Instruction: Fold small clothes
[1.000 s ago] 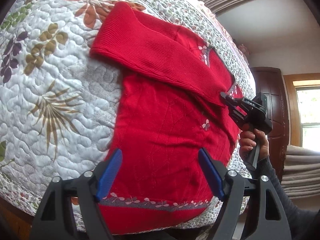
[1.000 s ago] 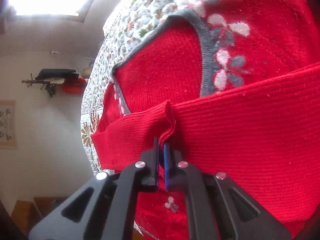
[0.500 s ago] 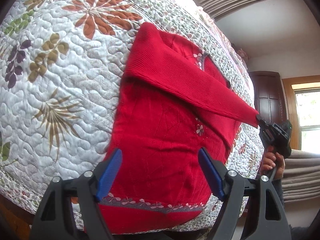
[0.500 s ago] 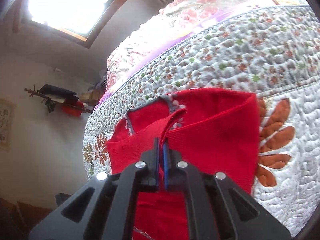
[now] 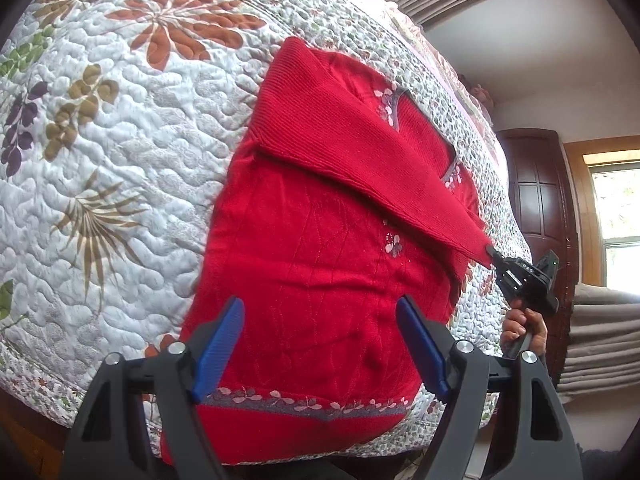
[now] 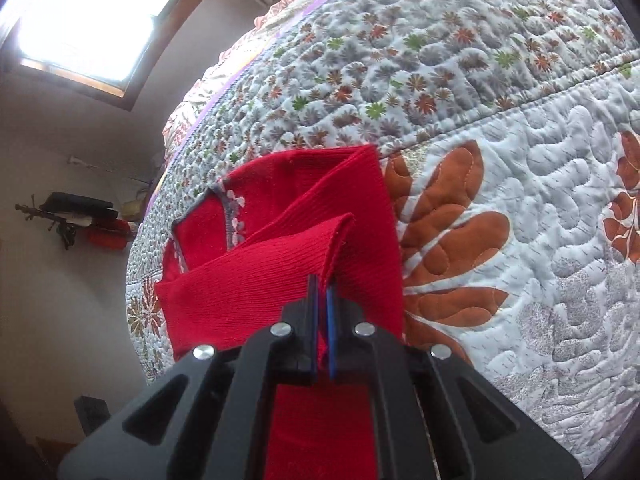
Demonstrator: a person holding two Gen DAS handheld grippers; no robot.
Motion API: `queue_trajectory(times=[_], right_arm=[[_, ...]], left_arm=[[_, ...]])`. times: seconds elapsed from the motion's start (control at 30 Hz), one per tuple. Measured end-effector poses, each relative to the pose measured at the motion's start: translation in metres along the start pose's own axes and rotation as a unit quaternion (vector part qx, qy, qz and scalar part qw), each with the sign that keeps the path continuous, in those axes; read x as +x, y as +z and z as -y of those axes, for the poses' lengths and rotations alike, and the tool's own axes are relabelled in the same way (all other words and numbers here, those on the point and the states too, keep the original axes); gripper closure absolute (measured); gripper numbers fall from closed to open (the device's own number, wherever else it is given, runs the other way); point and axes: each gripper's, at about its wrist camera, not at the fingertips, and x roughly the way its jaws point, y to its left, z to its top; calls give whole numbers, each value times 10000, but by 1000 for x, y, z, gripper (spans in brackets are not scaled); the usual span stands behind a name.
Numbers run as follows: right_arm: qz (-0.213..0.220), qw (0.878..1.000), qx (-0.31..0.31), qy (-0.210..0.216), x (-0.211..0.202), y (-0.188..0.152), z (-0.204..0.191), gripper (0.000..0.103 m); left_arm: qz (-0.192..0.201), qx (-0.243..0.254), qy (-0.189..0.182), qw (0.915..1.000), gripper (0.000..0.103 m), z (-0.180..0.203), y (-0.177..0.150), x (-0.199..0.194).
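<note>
A red sweater (image 5: pixel 320 272) lies flat on a quilted bed (image 5: pixel 120 140), its hem nearest the left tool (image 5: pixel 320 344), whose blue-padded jaws stand wide apart above the fabric, gripping nothing. The right tool (image 6: pixel 322 292) is pinched tight on the cuff of one sleeve (image 5: pixel 380 168), drawn diagonally across the sweater's chest.

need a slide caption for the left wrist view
Open left tool hovers over a red knit sweater on a floral quilted bedspread while the right tool pulls its sleeve across.
</note>
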Motion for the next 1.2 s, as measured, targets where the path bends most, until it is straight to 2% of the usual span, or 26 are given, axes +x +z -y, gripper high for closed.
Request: queue_trajectory(times=[0.13, 0.3, 0.47, 0.53, 0.67, 0.83, 0.93, 1.0, 1.1, 1.2], right_arm=[[-138, 9997, 63, -186, 14, -2, 14, 101], [-113, 9998, 31, -137, 11, -4, 10, 101], [-318, 9991, 65, -262, 22, -1, 16, 99], [-218, 9989, 73, -402, 18, -2, 16, 95], [141, 9988, 2, -465, -8, -5, 4, 94], [-279, 9980, -356, -441, 13, -13, -16, 95], [-412, 9972, -187, -594, 28, -17, -4, 95], [-353, 9974, -38, -626, 24, -20, 2, 98], [-224, 9984, -70, -523, -1, -32, -4, 83], [-296, 9990, -187, -271, -31, -65, -12, 64]], left_arm=[[-28, 2, 14, 10000, 25, 1, 1, 3], [-30, -15, 15, 10000, 25, 0, 2, 4], [-112, -16, 15, 9999, 25, -1, 1, 9], [-167, -31, 15, 9999, 25, -2, -1, 10], [-205, -84, -35, 9997, 21, -7, -6, 9], [-404, -328, -121, 9986, 21, -21, -11, 22], [-505, -441, -153, 9976, 20, -28, -16, 26], [-552, -476, -160, 9972, 18, -32, -20, 25], [-583, -565, -162, 9966, 13, -44, -28, 20], [-724, -742, -218, 9944, 11, -66, -43, 17]])
